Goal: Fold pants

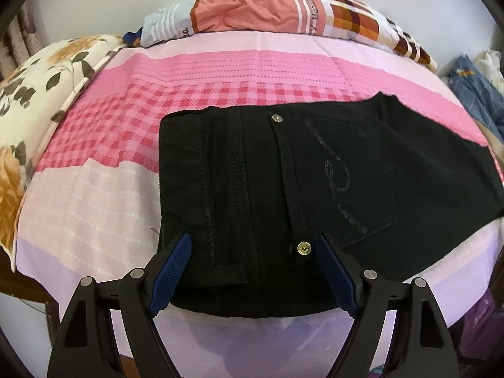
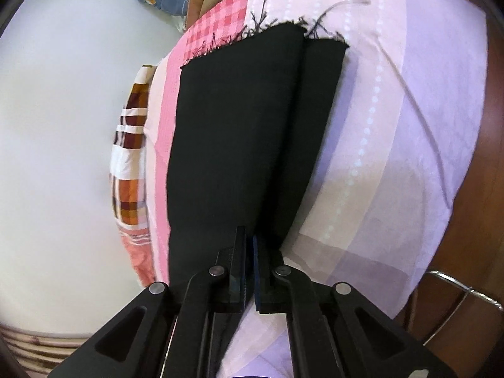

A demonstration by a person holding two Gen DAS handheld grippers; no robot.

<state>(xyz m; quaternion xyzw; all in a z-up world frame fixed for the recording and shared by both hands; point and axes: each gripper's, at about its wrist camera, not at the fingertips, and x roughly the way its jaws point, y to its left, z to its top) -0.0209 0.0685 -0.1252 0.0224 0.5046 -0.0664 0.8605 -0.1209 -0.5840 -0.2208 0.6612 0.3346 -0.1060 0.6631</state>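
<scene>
Nearest our left camera, the left gripper [image 1: 252, 249] stands spread wide over the waist end of the black pants [image 1: 315, 170], its blue pads [image 1: 176, 258] either side of the waistband, nothing pinched. Our right gripper [image 2: 249, 252] is pressed together; we cannot tell whether cloth sits between its pads, though the pant legs [image 2: 239, 126] run out right ahead of it. We see the pants lying flat on the pink bedsheet [image 1: 94, 195], frayed hems [image 2: 261, 28] at the far end.
</scene>
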